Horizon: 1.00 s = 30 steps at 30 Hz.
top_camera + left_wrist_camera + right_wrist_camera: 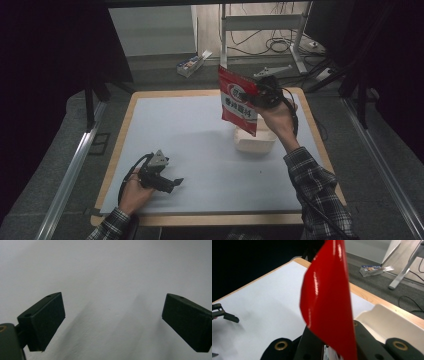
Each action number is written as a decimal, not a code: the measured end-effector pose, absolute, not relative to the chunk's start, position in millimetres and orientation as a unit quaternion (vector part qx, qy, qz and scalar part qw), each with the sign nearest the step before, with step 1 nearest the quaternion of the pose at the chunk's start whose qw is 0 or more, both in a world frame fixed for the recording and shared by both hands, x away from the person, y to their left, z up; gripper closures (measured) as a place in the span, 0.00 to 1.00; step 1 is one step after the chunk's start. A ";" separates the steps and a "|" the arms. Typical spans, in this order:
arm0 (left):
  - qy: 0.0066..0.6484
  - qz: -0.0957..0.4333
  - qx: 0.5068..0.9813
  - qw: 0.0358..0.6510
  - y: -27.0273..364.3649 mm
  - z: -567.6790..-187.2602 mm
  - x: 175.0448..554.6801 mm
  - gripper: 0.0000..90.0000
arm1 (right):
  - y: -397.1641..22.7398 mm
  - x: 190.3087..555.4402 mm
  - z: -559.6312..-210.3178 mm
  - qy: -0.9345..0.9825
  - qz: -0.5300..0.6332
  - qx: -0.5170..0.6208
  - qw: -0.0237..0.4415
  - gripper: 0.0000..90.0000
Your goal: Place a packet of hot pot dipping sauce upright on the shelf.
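Observation:
A red snack bag [239,100] with white lettering hangs in the air above a white rectangular tub [254,140] at the table's right. My right gripper [258,93] is shut on the bag's upper right edge. In the right gripper view the glossy red bag [327,297] rises from between the closed jaws, with the white tub [387,322] to its right. My left gripper [172,184] rests low near the front left of the table, held by a hand. Its jaws stand wide apart over bare white surface in the left gripper view [112,322], with nothing between them.
The white table top [190,145] has a wooden rim. Beyond the far edge, on the floor, lie a small carton [190,64], cables and a metal stand [295,45]. Metal rails run along both sides of the table.

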<state>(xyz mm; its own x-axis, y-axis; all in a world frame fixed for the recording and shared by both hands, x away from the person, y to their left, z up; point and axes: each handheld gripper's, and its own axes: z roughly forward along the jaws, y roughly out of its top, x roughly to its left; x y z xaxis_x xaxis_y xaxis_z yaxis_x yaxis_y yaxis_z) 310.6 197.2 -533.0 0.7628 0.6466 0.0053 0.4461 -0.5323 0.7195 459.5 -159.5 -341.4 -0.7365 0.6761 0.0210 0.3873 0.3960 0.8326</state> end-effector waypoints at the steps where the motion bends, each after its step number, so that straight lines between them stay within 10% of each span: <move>1: 0.316 0.137 0.865 0.366 197.2 -533.0 310.6 0.05 | -162.6 459.1 -341.9 0.819 0.443 0.326 0.164 0.99; 30: 0.317 0.137 0.866 0.362 196.1 -533.7 311.0 0.05 | -215.3 450.6 -358.9 0.802 0.440 0.366 0.171 0.99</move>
